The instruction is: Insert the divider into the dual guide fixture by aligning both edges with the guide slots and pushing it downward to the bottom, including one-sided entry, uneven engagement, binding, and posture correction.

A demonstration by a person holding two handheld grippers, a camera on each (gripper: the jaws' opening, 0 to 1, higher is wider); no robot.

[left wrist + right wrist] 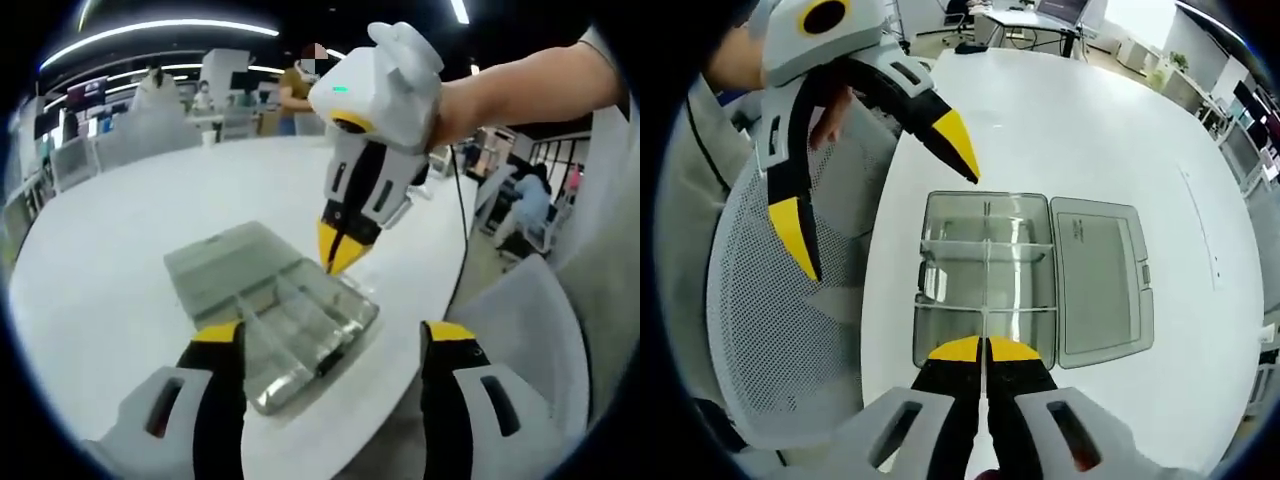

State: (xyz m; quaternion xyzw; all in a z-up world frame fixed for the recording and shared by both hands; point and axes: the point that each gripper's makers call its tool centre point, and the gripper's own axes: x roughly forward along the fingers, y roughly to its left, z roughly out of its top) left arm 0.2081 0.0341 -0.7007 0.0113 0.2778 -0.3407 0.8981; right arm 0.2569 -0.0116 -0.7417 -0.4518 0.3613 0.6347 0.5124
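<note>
The right gripper (986, 350) has its yellow-tipped fingers (958, 350) clamped on a thin clear plastic divider (986, 300) standing in the clear compartmented plastic box (940, 215). The left gripper (335, 340) has its fingers (222, 335) spread wide, holding nothing. The box rests on a round white table (1090, 130) in an open-plan office. Its hinged lid (1100, 280) lies open flat. A grey mesh chair (790, 330) stands beside the table.

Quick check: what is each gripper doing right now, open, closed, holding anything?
Left gripper: open, holding nothing, beside the clear box.
Right gripper: closed on the thin clear divider, over the box.
</note>
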